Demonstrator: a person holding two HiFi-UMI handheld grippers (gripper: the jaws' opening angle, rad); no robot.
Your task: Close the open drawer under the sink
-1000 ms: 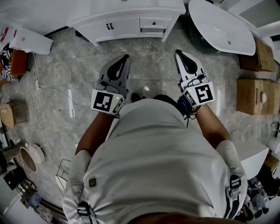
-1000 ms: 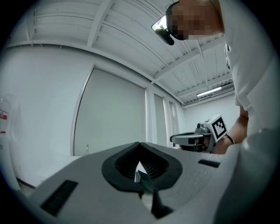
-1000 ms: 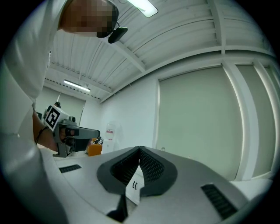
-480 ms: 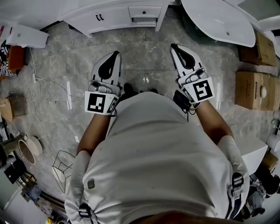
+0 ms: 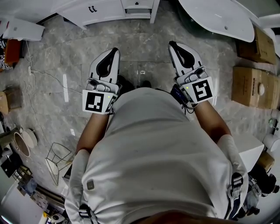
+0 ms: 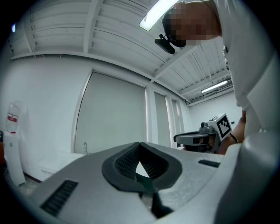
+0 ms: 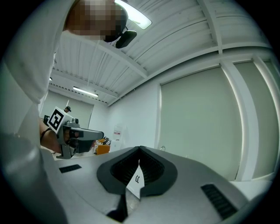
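The white vanity cabinet [image 5: 105, 12] sits at the top edge of the head view. Its lower white drawer [image 5: 138, 15], right of the cabinet's double doors, seems to jut a little from the front, though it is small and partly cropped. Both tongs are well short of the cabinet, over the grey marbled floor [image 5: 140, 48], pointing towards it. The left tongs [image 5: 115, 50] are closed tip to tip with nothing in them. The right tongs [image 5: 171, 44] are likewise pressed together and empty. By my reading the job is not yet begun: the drawer is untouched, and the whole approach to the cabinet and the push home remain.
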